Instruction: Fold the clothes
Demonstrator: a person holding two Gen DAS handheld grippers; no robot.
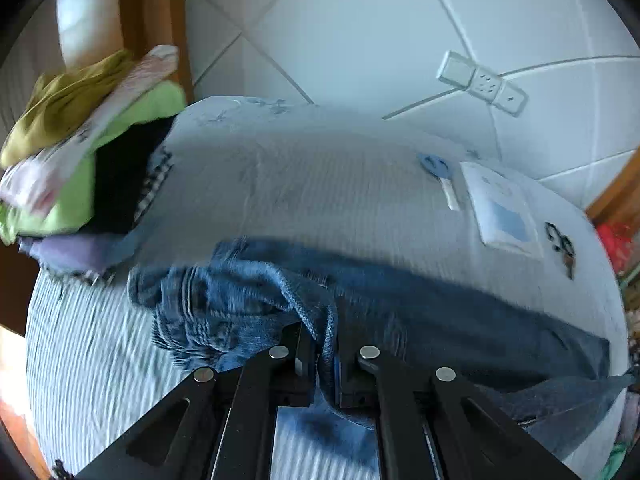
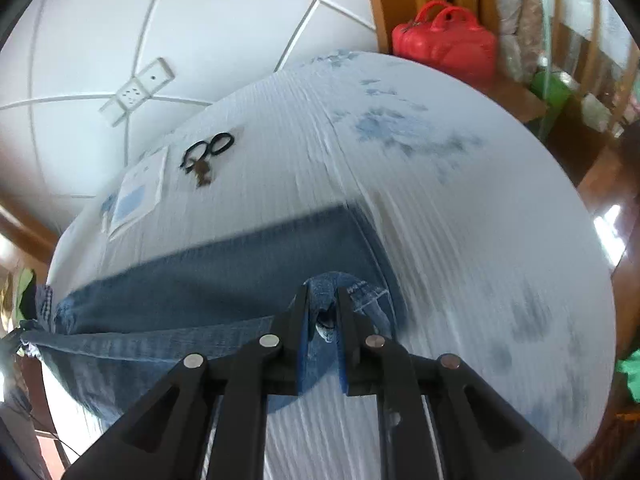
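A pair of blue jeans (image 1: pixel 420 312) lies stretched across a bed with a white and blue striped cover (image 1: pixel 300 184). My left gripper (image 1: pixel 325 344) is shut on a bunched fold of the jeans near the waistband end, which is crumpled to its left. In the right wrist view the jeans (image 2: pixel 224 272) run leftward across the bed (image 2: pixel 460 220). My right gripper (image 2: pixel 322 292) is shut on the denim at the other end, with fabric pinched between its fingers.
A pile of folded clothes (image 1: pixel 80 152), green, black and pink, sits at the bed's left. A white card (image 1: pixel 500 208), a blue-headed key (image 1: pixel 436 168) and black rings (image 2: pixel 208 148) lie at the far side. A red bag (image 2: pixel 444 44) stands beyond the bed. The wall has sockets (image 1: pixel 480 80).
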